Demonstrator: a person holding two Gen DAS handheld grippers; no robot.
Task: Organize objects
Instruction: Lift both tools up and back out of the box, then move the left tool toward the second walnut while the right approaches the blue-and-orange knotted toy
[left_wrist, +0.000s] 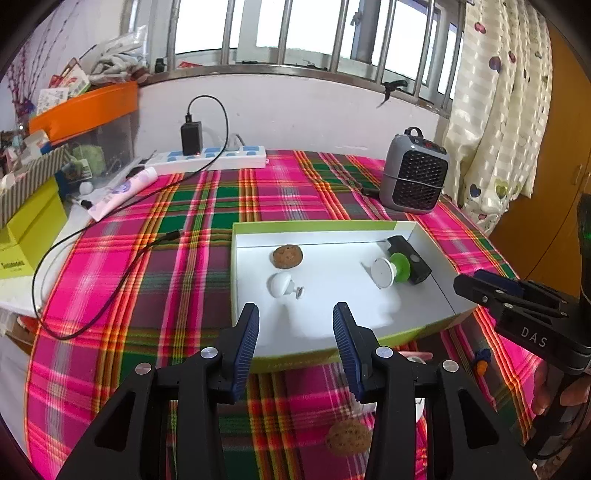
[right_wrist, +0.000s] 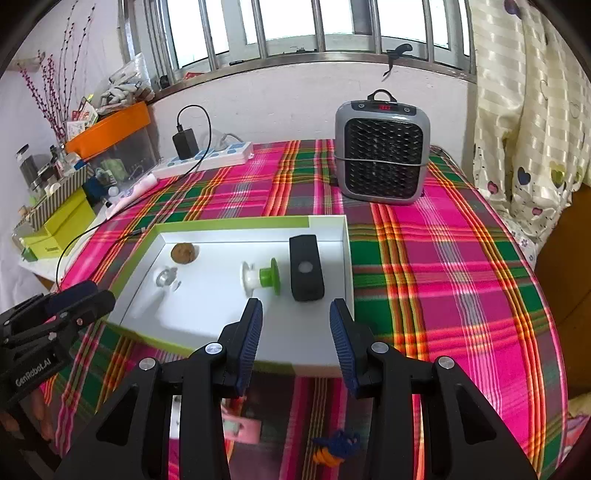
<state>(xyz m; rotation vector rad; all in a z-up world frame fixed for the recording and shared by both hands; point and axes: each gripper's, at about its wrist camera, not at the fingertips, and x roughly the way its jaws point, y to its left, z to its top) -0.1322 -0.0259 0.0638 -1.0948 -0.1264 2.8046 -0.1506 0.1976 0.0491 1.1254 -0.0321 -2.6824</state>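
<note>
I see the surface (right_wrist: 461, 258) under its pink and green plaid cloth spreading out ahead of both grippers. Just beyond my jaws lies the white tray (left_wrist: 424, 317) with green sides, its near rim under the tips. A grey heater (right_wrist: 382, 155) stands past the tray, far ahead of the right gripper (right_wrist: 295, 332). Inside the tray, straight ahead of the right jaws, rests a black box (right_wrist: 306, 269), with a green and white spool (right_wrist: 260, 277) just left of it. Ahead of the left gripper (left_wrist: 295, 336) sit a white knob (left_wrist: 282, 285) and a brown cookie (left_wrist: 287, 256). Another cookie (left_wrist: 348, 437) lies on the cloth below the left jaws. Both pairs of jaws stand parted, with nothing between them.
</note>
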